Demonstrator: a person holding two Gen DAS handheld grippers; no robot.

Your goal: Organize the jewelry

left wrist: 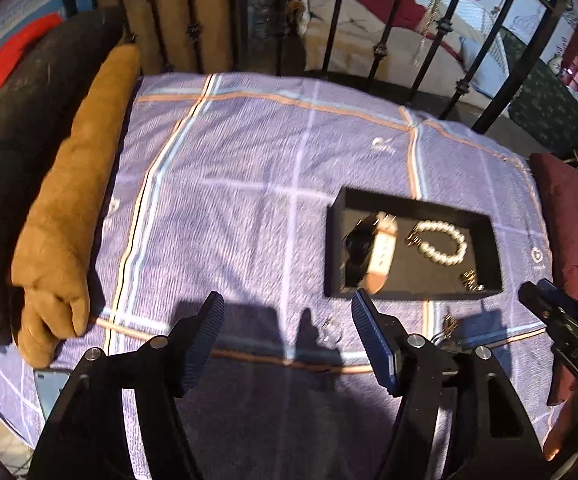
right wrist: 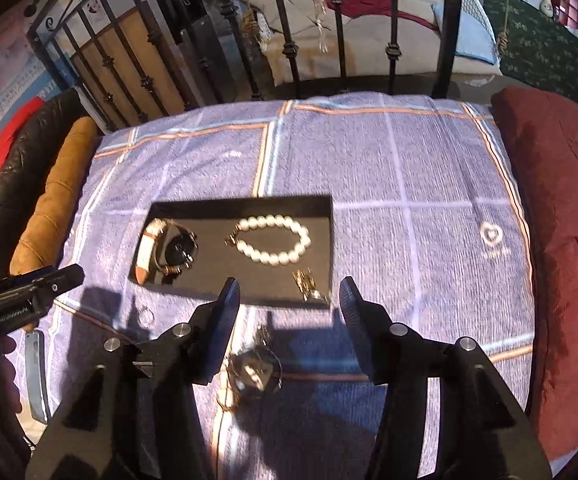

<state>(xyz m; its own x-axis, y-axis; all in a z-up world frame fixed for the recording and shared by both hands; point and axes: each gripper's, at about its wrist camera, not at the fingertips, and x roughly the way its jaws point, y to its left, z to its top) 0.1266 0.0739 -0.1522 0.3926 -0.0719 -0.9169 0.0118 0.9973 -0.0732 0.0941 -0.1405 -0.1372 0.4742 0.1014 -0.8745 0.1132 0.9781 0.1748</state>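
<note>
Tray point(right wrist: 321, 208) on bed holds watch point(right wrist: 169, 250), pearls point(right wrist: 273, 240), earrings point(right wrist: 309, 282) — sorted already. Right hand-held gripper point(right wrist: 287, 320) agape, empty, over loose pendant point(right wrist: 253, 372) (likely next). Left hand-held gripper point(left wrist: 287, 320) wide, empty, near ring point(left wrist: 331, 334).

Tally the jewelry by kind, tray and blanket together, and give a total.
Wristwatch in the black tray: 1
Pearl bracelet in the tray: 1
Small gold cluster, tray corner, too blurred to separate: 1
Ring on the blanket: 1
Metallic piece with chain on the blanket: 1
Total: 5

Both the left hand-held gripper point(left wrist: 287, 312) and right hand-held gripper point(right wrist: 289, 294) point steeply down, jaws apart and empty
</note>
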